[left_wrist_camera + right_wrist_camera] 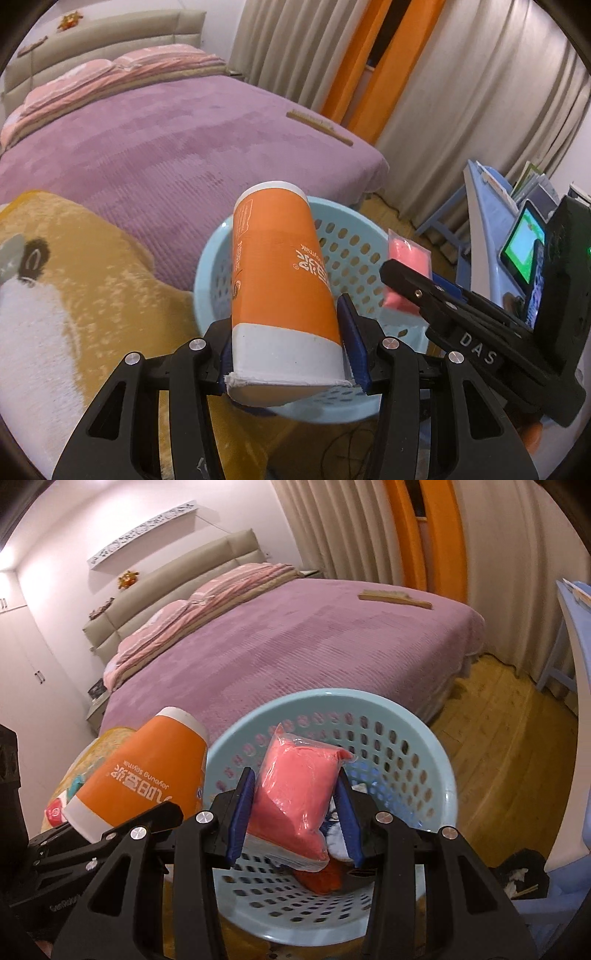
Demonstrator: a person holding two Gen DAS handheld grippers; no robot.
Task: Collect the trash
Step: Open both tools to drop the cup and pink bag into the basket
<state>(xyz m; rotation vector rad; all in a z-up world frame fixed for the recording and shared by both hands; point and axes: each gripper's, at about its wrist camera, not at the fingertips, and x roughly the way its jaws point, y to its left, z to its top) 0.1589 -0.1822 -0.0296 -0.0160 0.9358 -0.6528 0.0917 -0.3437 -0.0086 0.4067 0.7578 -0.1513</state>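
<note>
Both grippers loaded over the pale blue basket [439, 775], low centre of each frame. Left gripper [286, 354] closed on an orange carton [280, 280], pads clamped on its white lower band, carton leaning up and away toward frame centre, far end over the basket's near rim. Right gripper [293, 812] closed on a pink packet [299, 797], blue pads pressing its sides, packet hanging above the basket's open mouth. Some trash already at the basket bottom: something red and something white with blue, partly hidden behind the packet, so identity uncertain. Risks from here. Carton gripped near one end only, most of its length cantilevered; likely to pivot on release and tip over the rim toward the yellow blanket [92, 295] at lower left instead of dropping in. Carton appears to sit over the rim rather than the middle, so an early opening could bounce it off the edge. Packet soft and slick; may slump or cling to one pad and fall off-centre, though its position looks safer. Grippers close together at lower right of the left view; collision possible if both move inward at once. Basket light and perforated; a knock on the rim could shove or tilt it. Purple bed [295, 657] behind, upper half of frame, bearing a wooden brush [395, 599], well apart from the work.
</note>
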